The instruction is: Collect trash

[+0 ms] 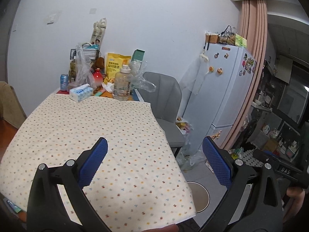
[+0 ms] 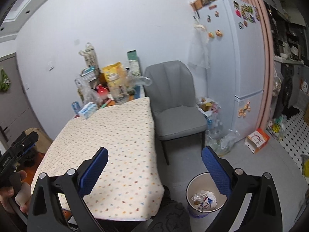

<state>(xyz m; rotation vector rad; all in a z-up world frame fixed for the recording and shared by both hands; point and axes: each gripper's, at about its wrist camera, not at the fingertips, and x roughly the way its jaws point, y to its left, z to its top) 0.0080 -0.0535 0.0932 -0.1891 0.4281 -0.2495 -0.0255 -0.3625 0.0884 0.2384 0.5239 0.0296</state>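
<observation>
A round white trash bin [image 2: 204,195] stands on the floor beside the table, with crumpled paper and wrappers inside. In the left wrist view only part of the bin's rim [image 1: 202,191] shows past the tablecloth edge. My left gripper [image 1: 154,162] hovers open over the near part of the dotted tablecloth [image 1: 92,123], nothing between its blue pads. My right gripper [image 2: 154,166] is also open and empty, over the table's right edge and above the bin. The left gripper's body [image 2: 17,150] shows at the left edge of the right wrist view, held in a hand.
The table's far end is crowded: a tissue pack [image 1: 80,92], a blue can [image 1: 64,81], a clear jug [image 1: 123,83], a yellow snack bag [image 1: 115,65], plastic bags. A grey chair [image 2: 177,104] sits to the right, with a fridge [image 2: 231,61], bags and an orange-white box [image 2: 256,140] beyond.
</observation>
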